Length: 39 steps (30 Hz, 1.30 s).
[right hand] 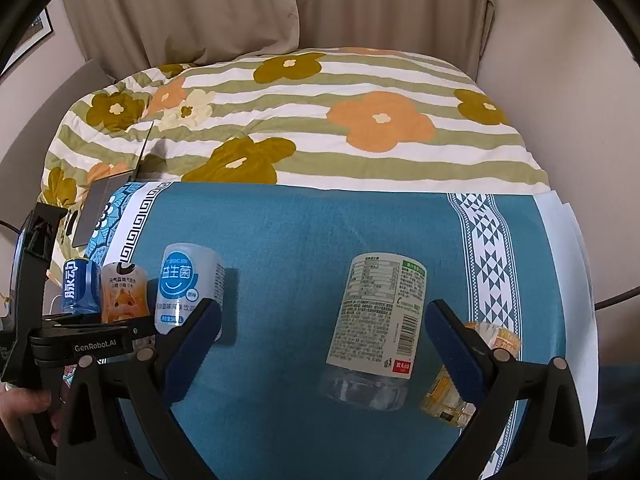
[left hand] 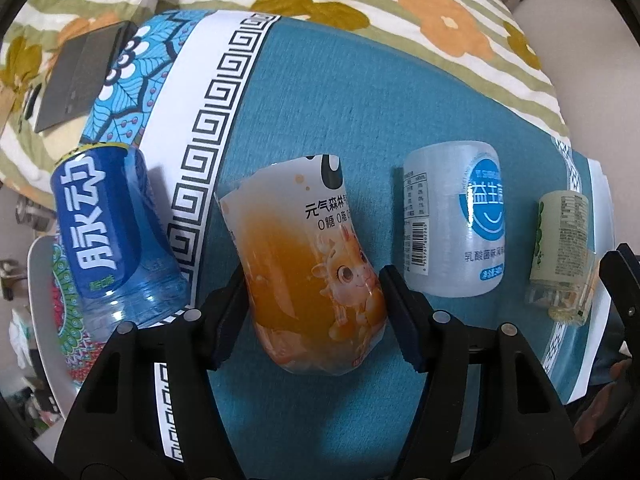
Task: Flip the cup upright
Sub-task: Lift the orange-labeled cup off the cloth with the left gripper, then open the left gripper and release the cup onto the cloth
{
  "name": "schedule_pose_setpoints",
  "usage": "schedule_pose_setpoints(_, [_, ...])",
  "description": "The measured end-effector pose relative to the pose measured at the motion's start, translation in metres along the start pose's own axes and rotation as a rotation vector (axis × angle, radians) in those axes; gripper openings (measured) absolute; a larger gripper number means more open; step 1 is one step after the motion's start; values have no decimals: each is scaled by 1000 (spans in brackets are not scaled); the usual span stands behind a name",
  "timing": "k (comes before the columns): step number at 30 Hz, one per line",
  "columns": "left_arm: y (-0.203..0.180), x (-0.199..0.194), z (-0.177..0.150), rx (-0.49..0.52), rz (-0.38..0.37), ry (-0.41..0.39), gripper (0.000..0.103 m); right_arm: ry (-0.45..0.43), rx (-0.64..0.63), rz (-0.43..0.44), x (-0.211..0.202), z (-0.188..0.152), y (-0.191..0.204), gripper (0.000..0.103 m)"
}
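Note:
Several cut-bottle cups stand upside down in a row on the teal cloth (left hand: 320,100). In the left wrist view my left gripper (left hand: 314,316) has its pads on both sides of the orange cup (left hand: 316,280), which leans a little. A blue cup (left hand: 108,236) stands to its left, a white cup (left hand: 456,220) and a green-label cup (left hand: 560,256) to its right. In the right wrist view my right gripper (right hand: 324,344) is open around the green-label cup (right hand: 378,316) without touching it. An orange-yellow cup (right hand: 468,372) sits behind the right finger.
A floral striped quilt (right hand: 320,120) lies beyond the cloth. A dark flat device (left hand: 76,80) lies at the cloth's far left corner. The cloth's patterned borders (right hand: 488,264) mark its left and right edges. My left gripper's body (right hand: 80,344) shows at the left of the right wrist view.

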<state>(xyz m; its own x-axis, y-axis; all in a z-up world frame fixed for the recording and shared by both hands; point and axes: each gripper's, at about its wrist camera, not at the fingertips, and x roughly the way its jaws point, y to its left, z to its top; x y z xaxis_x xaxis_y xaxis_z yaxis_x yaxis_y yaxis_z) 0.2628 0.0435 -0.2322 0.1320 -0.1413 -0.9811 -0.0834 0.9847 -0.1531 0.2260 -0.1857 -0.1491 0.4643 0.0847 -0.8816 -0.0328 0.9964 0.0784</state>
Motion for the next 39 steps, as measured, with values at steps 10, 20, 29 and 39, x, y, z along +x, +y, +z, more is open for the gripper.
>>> schedule_pose_setpoints(10, [-11, -35, -16, 33, 7, -82, 68, -42, 2, 13, -19, -13, 1, 102])
schedule_pose_setpoints(20, [-49, -71, -65, 83, -14, -152, 68, -101, 1, 35, -59, -41, -21, 102])
schedule_pose_setpoints(29, [-113, -59, -128, 187, -72, -137, 69, -105, -9, 25, -89, -89, -57, 102])
schedule_pose_setpoints(39, [-154, -12, -164, 284, -66, -94, 69, -77, 31, -3, -87, -136, -97, 102])
